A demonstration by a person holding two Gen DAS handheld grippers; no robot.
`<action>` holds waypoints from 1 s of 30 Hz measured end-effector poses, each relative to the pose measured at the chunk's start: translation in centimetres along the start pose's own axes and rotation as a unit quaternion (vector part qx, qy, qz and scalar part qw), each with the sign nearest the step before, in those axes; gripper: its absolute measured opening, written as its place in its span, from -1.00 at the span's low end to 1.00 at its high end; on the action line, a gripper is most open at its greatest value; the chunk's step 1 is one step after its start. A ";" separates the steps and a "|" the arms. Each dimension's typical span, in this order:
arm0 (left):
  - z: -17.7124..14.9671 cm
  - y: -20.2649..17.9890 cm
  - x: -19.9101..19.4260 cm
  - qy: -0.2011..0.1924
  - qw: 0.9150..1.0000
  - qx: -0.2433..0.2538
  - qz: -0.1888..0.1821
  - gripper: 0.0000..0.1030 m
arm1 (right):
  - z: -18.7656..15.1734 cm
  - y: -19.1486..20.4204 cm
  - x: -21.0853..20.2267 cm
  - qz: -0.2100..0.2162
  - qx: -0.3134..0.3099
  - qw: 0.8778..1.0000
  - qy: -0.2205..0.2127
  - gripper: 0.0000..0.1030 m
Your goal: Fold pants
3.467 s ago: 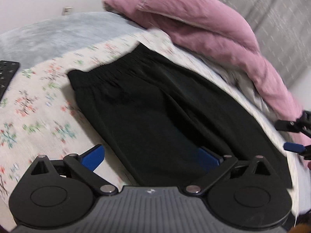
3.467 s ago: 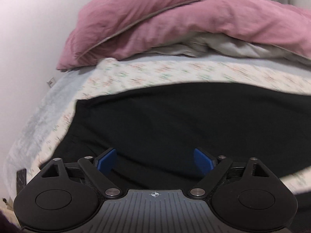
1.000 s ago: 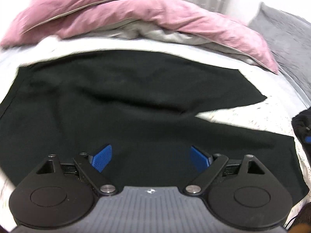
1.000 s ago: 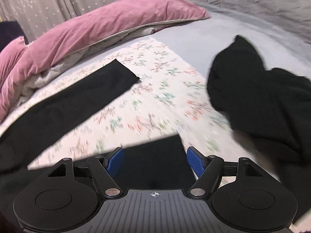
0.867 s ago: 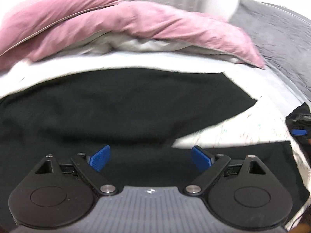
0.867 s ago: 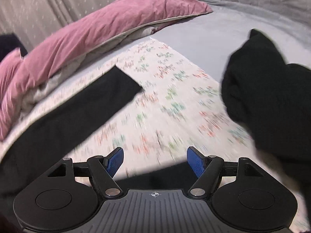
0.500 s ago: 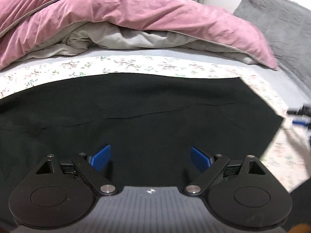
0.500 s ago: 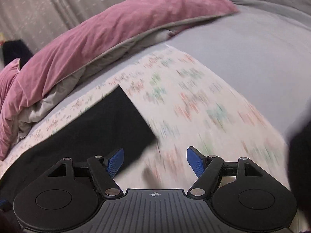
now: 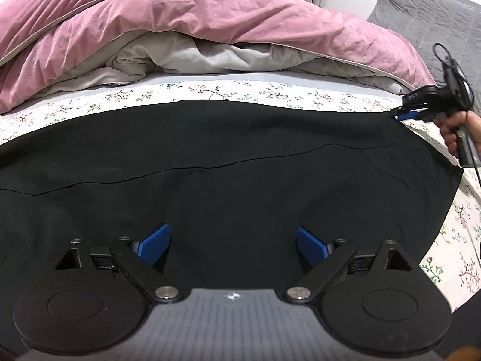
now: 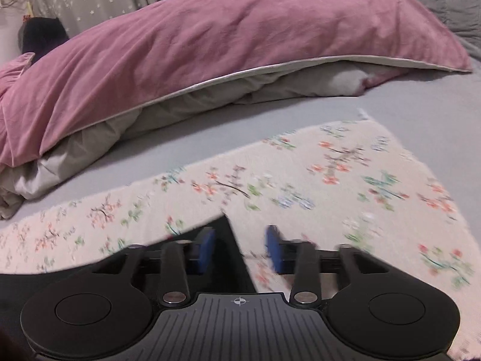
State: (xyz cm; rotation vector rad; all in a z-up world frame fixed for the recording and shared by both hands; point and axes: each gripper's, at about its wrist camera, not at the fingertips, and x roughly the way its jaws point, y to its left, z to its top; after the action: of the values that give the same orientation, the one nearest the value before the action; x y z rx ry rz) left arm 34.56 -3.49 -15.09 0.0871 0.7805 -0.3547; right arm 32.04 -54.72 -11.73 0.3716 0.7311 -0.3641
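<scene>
Matt black cloth pants [image 9: 228, 162] lie smooth on a flower-printed white cotton sheet [image 10: 345, 180]. Behind the pants, a pink velvety duvet [image 9: 210, 12] shows a soft sheen over its crumpled grey lining [image 9: 192, 57].

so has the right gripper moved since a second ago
Yes. The right gripper has swung left across the floral sheet, off the dark clothes pile to the pants hem corner, its pads closing there.
</scene>
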 end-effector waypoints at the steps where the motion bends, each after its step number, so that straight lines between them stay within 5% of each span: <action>1: 0.0 0.0 0.1 -0.001 1.000 0.002 -0.002 1.00 | 0.0 0.5 0.4 0.002 -0.011 1.000 0.003 -0.91; 4: 0.1 0.3 0.1 -0.003 1.000 -0.006 -0.005 1.00 | -0.2 1.7 0.7 -0.005 -0.059 0.998 -0.015 -1.00; 9: 0.5 0.7 -0.1 -0.010 1.000 -0.021 -0.019 1.00 | 1.2 0.8 0.0 -0.059 -0.043 0.994 -0.076 -1.00; 12: 0.6 1.0 -0.1 -0.008 1.000 -0.026 -0.012 1.00 | 1.7 -0.2 1.1 -0.089 -0.038 0.994 -0.047 -1.00; 17: 0.8 2.2 -2.5 -0.024 0.999 -0.047 -0.011 1.00 | 0.8 0.2 -0.2 -0.058 -0.021 0.998 -0.027 -0.65; 19: 0.9 3.0 -3.9 -0.027 0.998 -0.051 0.000 1.00 | 0.6 1.6 -1.5 -0.037 -0.035 0.998 -0.029 0.09; 20: 0.8 3.5 -4.6 -0.028 0.998 -0.053 0.006 1.00 | 0.4 2.4 -2.3 -0.028 -0.039 0.998 -0.033 0.25; 30: -1.5 11.3 -10.9 -0.008 0.990 -0.108 0.095 1.00 | -2.0 13.8 -8.1 0.052 -0.140 0.988 -0.025 0.61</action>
State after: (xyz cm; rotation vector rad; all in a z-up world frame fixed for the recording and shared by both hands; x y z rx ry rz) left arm 30.32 10.43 -9.14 -0.0452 0.7845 -0.0891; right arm 31.40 -40.20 -4.66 0.1340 0.7003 -0.1673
